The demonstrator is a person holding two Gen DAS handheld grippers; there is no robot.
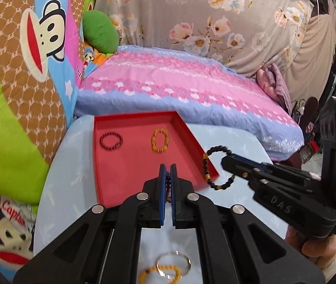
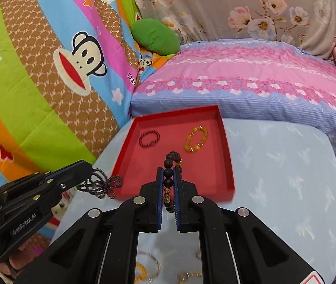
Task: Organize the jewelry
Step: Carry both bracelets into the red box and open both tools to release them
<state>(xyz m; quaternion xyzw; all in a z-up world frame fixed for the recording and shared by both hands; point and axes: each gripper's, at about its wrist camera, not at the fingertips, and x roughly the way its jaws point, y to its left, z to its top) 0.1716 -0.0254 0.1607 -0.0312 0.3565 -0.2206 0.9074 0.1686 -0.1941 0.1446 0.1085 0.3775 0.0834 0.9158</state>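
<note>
A red tray sits on a light blue table and holds a dark red bracelet and a yellow bead bracelet. My left gripper is shut on a thin dark beaded chain above the tray's near left corner. My right gripper is shut on a black bracelet with gold beads, held over the tray's near right edge.
A silver bangle and more yellow bracelets lie on the table close under the grippers. A pink and blue bed lies behind the tray. A cartoon quilt rises at the left.
</note>
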